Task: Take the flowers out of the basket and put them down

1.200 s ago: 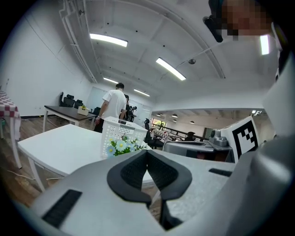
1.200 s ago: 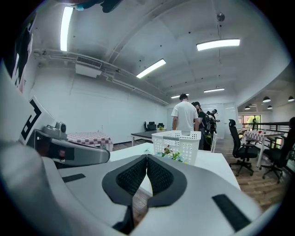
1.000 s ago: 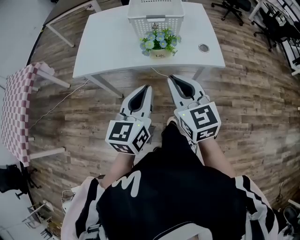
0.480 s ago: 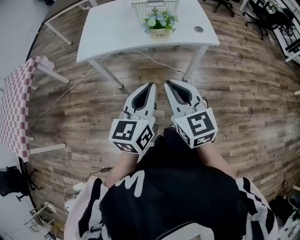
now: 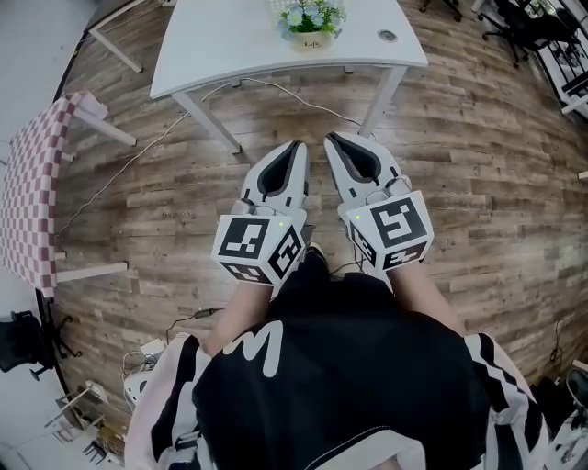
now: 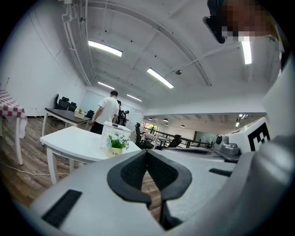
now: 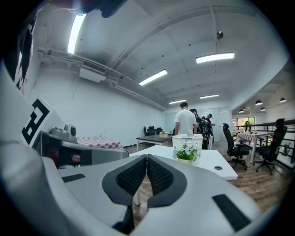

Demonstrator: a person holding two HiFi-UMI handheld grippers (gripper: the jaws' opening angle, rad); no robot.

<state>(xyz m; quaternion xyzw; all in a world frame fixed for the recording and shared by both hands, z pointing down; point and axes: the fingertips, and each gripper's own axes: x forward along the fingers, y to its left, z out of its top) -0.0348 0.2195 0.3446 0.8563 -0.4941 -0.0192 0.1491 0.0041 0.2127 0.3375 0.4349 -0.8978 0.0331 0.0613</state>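
Note:
A small pot of blue and white flowers (image 5: 310, 20) stands on the white table (image 5: 230, 55) near its far side, outside the white basket (image 7: 187, 139) behind it. In the left gripper view the flowers (image 6: 116, 144) stand in front of the basket (image 6: 113, 130); the right gripper view shows the flowers (image 7: 186, 154) likewise. My left gripper (image 5: 297, 147) and right gripper (image 5: 331, 139) hover side by side over the wooden floor, well short of the table. Both are shut with nothing between their pads, as each gripper's own view shows for the left gripper (image 6: 147, 152) and right gripper (image 7: 146, 156).
A table with a red-checked cloth (image 5: 32, 184) stands at the left. A cable (image 5: 276, 87) runs over the floor under the white table. Office chairs (image 5: 514, 18) are at the far right. A person in a white shirt (image 7: 185, 120) stands beyond the table.
Both grippers and the head have drawn back from the table; it and the flower pot have slid toward the top of the head view. The basket is now almost out of that view.

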